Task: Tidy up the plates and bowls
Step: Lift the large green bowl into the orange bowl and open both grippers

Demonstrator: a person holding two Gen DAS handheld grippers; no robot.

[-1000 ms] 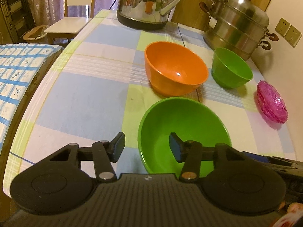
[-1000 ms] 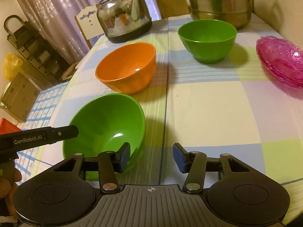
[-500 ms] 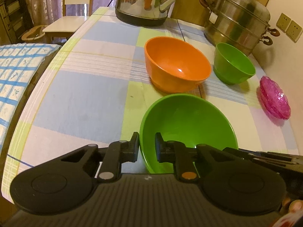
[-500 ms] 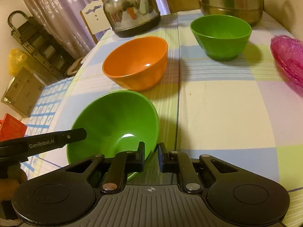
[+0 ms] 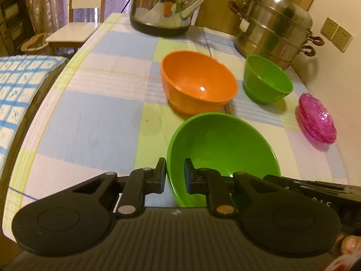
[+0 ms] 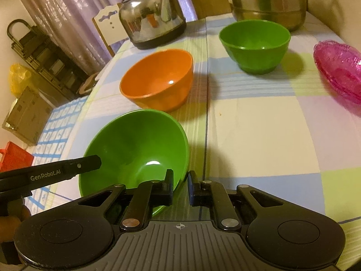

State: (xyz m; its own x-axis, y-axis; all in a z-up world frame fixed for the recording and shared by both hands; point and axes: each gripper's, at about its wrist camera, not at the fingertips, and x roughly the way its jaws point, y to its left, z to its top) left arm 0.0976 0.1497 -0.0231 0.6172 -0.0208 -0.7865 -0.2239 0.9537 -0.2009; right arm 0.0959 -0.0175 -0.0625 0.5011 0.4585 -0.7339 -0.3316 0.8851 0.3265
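A large green bowl (image 5: 222, 149) sits tilted at the near edge of the checked table; it also shows in the right wrist view (image 6: 137, 149). My left gripper (image 5: 175, 172) is shut on its left rim. My right gripper (image 6: 180, 186) is shut on its right rim. An orange bowl (image 5: 196, 85) stands just behind it, also in the right wrist view (image 6: 158, 81). A smaller green bowl (image 5: 266, 80) stands to the right of the orange one, also in the right wrist view (image 6: 255, 43). Stacked pink glass plates (image 5: 318, 119) lie at the right edge, also in the right wrist view (image 6: 338, 67).
A steel kettle (image 5: 164, 2) and a steel steamer pot (image 5: 270, 24) stand at the back of the table. A wall with sockets (image 5: 336, 33) is on the right. A chair (image 5: 74, 33) stands beyond the far left corner. A blue checked cloth (image 5: 15, 94) lies left.
Both grippers closed from open onto the large green bowl's rim, left on the left side and right on the right. The bowl now sits slightly lifted and tilted.
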